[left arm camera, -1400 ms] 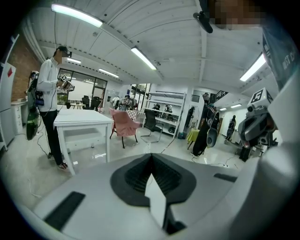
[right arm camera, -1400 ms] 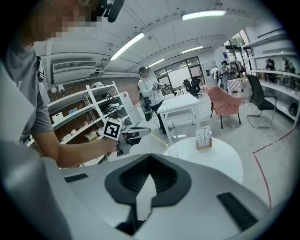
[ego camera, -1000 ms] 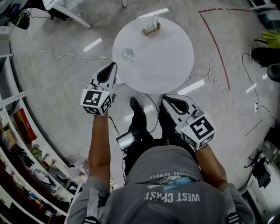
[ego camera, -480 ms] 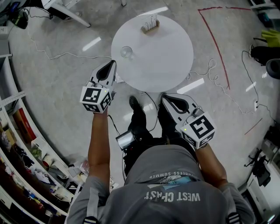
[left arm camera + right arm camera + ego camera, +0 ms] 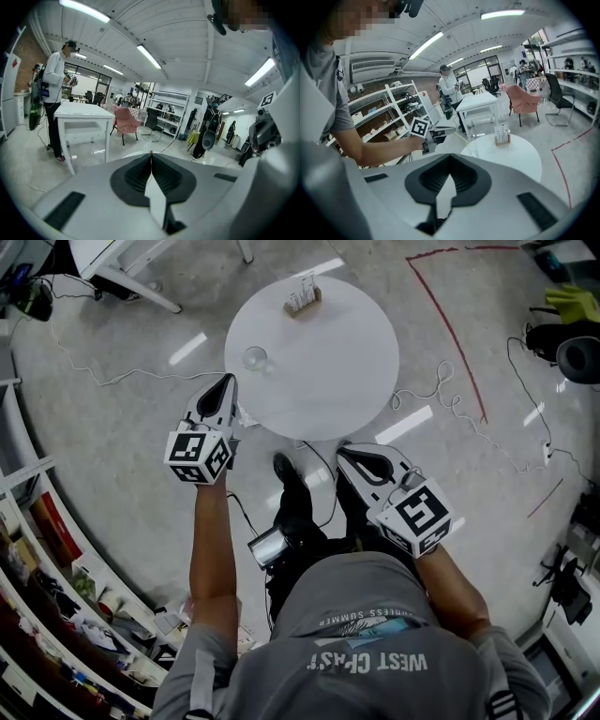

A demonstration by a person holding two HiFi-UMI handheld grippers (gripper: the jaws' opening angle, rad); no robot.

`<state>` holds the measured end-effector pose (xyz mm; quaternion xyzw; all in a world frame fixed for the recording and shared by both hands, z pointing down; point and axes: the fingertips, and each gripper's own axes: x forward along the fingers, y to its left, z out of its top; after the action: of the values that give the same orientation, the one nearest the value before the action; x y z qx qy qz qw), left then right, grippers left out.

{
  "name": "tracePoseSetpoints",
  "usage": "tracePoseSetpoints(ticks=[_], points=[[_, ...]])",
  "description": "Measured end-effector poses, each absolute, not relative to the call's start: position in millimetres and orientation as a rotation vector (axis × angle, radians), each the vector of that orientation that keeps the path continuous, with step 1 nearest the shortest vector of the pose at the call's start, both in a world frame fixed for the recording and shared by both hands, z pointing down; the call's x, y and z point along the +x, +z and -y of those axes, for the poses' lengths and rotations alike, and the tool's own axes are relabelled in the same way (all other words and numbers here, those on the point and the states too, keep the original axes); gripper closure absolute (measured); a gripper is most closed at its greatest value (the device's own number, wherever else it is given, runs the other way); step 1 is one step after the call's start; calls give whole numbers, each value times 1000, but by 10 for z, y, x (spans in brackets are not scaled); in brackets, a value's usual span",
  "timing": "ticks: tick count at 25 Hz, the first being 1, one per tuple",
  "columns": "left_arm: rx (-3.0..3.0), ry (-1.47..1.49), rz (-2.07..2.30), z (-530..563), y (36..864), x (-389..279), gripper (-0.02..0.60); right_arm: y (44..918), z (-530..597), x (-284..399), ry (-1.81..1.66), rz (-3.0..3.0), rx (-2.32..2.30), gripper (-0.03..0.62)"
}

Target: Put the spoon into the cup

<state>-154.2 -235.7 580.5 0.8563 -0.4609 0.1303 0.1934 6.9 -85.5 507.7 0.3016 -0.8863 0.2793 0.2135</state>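
A round white table (image 5: 333, 371) stands ahead of me. A clear glass cup (image 5: 254, 357) sits near its left edge and also shows in the right gripper view (image 5: 474, 146). At the far side, a small wooden holder (image 5: 302, 299) carries white utensils; I cannot pick out a spoon among them. My left gripper (image 5: 226, 382) hovers just off the table's left rim, close to the cup, jaws shut and empty. My right gripper (image 5: 344, 453) hangs below the table's near edge, also shut and empty. The holder (image 5: 502, 134) shows in the right gripper view too.
Loose cables (image 5: 441, 390) trail over the grey floor, and a red tape line (image 5: 450, 324) runs on the right. Curved shelves (image 5: 37, 549) line the left side. A white desk (image 5: 84, 112) with a person beside it and a pink chair (image 5: 125, 123) stand beyond.
The table, cup and holder sit a little further left and up in the head view. Both grippers have shifted slightly with it and stay shut.
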Motion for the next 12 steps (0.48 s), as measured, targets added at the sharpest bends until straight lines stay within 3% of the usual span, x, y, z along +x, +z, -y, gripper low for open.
tracePoseSetpoints(ticks=[12], points=[[2421, 380, 1246, 2409, 5861, -1422, 575, 5089, 777, 69, 774, 2463, 855, 592]])
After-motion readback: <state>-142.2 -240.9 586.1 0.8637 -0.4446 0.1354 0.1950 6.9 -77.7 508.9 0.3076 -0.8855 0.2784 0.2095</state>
